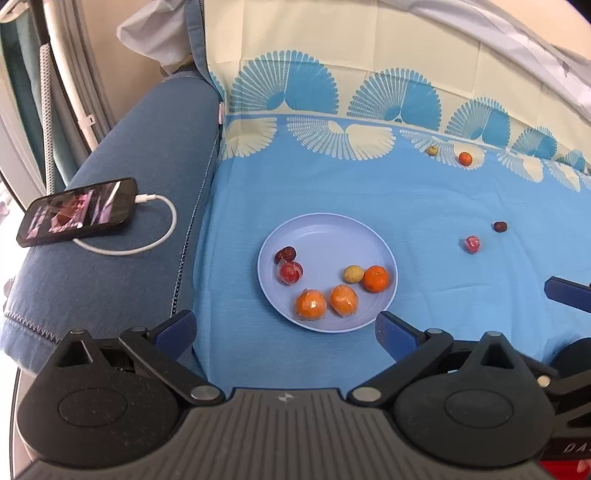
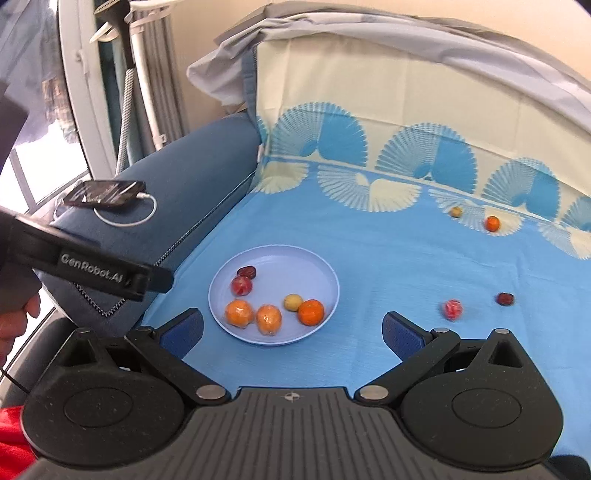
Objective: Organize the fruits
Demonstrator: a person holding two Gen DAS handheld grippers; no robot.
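A pale blue plate point(image 1: 325, 236) point(image 2: 288, 266) lies on the blue patterned cloth. It holds two wrapped oranges point(image 1: 311, 304), a bare orange point(image 1: 376, 278), a small yellow fruit point(image 1: 352, 274), a red wrapped fruit point(image 1: 290, 272) and a dark date point(image 1: 284, 254). Loose on the cloth to the right lie a red wrapped fruit point(image 2: 453, 309) and a dark date point(image 2: 504, 298). Far back lie a small orange point(image 2: 492, 223) and a yellowish fruit point(image 2: 457, 211). My left gripper point(image 1: 286, 330) hangs open and empty above the plate's near edge. My right gripper point(image 2: 291, 330) is also open and empty.
A phone point(image 1: 77, 212) on a white charging cable point(image 1: 162, 236) rests on the blue sofa arm point(image 1: 140, 155) at the left. The patterned backrest point(image 2: 406, 110) rises behind the cloth, with grey fabric point(image 2: 332, 33) draped over it. A hand point(image 2: 18, 321) shows at the lower left.
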